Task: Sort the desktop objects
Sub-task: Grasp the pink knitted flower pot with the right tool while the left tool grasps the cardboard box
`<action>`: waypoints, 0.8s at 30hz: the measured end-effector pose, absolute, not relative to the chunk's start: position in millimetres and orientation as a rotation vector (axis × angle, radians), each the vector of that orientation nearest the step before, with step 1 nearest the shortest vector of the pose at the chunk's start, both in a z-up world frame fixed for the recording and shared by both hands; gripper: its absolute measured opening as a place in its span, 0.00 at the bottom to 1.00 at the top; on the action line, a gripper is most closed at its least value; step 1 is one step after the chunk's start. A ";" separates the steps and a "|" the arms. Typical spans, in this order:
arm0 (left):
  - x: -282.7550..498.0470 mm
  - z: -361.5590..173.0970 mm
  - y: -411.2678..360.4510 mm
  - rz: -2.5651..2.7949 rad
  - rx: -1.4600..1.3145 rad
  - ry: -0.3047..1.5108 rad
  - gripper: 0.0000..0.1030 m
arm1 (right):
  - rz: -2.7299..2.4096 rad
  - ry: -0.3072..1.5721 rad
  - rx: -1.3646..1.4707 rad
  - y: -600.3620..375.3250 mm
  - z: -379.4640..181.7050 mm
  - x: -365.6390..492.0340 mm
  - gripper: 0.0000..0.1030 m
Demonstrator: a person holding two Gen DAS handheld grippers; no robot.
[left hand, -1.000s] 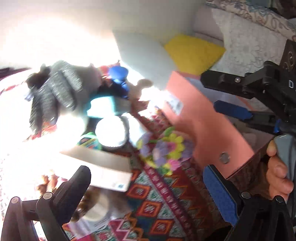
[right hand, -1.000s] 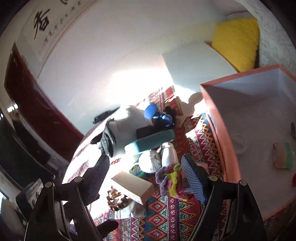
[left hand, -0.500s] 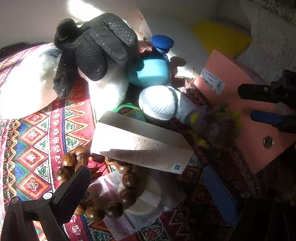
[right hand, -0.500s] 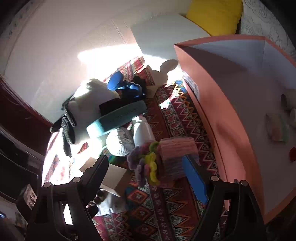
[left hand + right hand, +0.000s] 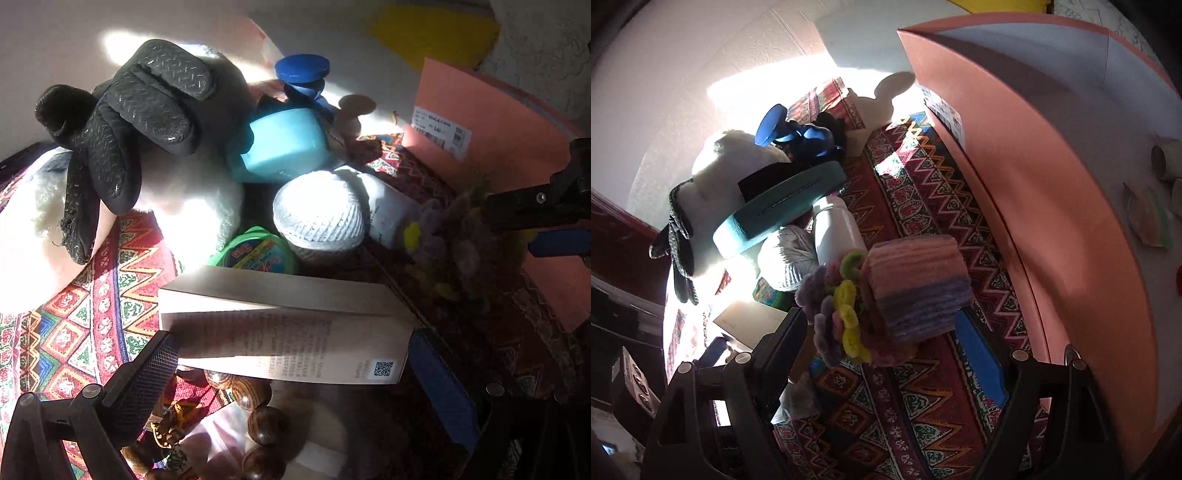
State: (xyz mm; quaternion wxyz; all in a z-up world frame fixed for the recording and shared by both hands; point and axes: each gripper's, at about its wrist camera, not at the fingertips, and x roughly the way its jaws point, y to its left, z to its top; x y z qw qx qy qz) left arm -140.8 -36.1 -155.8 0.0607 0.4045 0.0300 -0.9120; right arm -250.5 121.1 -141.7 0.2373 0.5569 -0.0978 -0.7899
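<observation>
A: Cardboard, pale and long, a rectangular box with small print and a QR code lies low centre in the left wrist view, on the patterned woven tablecloth. Left gripper straddles it, jaws apart, one finger at each end of the box; contact cannot be told.

B: Above it?

A: Green-rimmed round tin, white knitted ball, turquoise plastic case, blue-capped bottle. Black textured glove draped over a white fluffy cushion, upper left. Dark wooden beads at bottom centre.

B: Right side?

A: Right gripper, jaws wide apart, frames a knitted flower bunch in purple and yellow with a pink-and-violet striped wrap, centre of the right wrist view. Cannot tell whether either pad touches it. White bottle just above it. Salmon-pink open storage box fills the right of the frame, small items lying on its pale floor.
</observation>
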 end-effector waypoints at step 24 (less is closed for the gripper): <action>-149.5 -173.4 -116.2 -2.480 1.031 1.507 0.37 | -2.149 -0.354 1.476 127.4 -137.7 -258.5 0.75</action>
